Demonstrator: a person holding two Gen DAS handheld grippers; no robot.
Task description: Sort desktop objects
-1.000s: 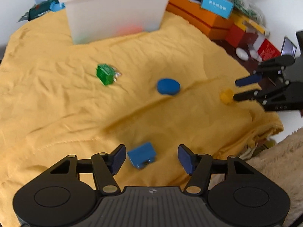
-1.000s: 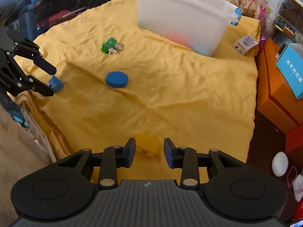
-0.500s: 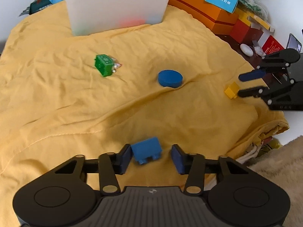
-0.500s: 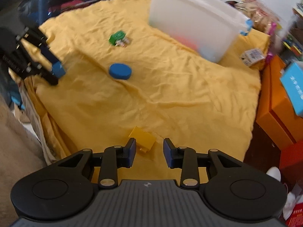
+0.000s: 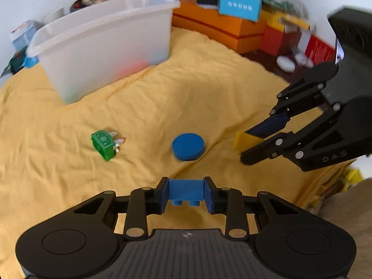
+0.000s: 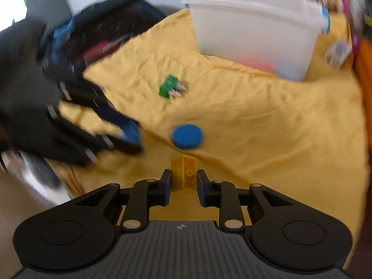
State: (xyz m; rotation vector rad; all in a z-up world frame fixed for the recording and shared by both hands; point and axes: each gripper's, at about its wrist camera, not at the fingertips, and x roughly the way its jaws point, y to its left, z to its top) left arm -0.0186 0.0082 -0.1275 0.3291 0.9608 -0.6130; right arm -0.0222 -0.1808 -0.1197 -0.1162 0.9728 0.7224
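Two claws work over a yellow cloth (image 5: 162, 97). The left claw (image 5: 186, 194) is closing, and both blue pads press the sides of one blue brick (image 5: 185, 192), its two studs pointing down toward the camera. The right claw (image 6: 184, 183) is also closing, around one yellow brick (image 6: 186, 173) that stands upright between its fingers; the left finger lies against the brick, while a thin gap seems to remain at the right one, though blur makes this hard to judge. In the left wrist view the yellow brick (image 5: 244, 139) shows between the right claw's (image 5: 250, 147) fingers at the right side of the cloth.

Loose on the cloth lie two more things: one blue disc (image 5: 188, 146), flat, near the middle between the two claws, and one green block (image 5: 103, 145) with small white bits just beside it, farther toward the left.

One white bin (image 5: 104, 46) stands at the far edge of the cloth, with something reddish showing dimly through its wall; its contents cannot be counted. Beyond the cloth on the right sit orange boxes (image 5: 220, 28), stacked, with one light blue box (image 5: 239, 5) on top. In the right wrist view the left claw (image 6: 130, 137) is a dark blur at the cloth's left edge.
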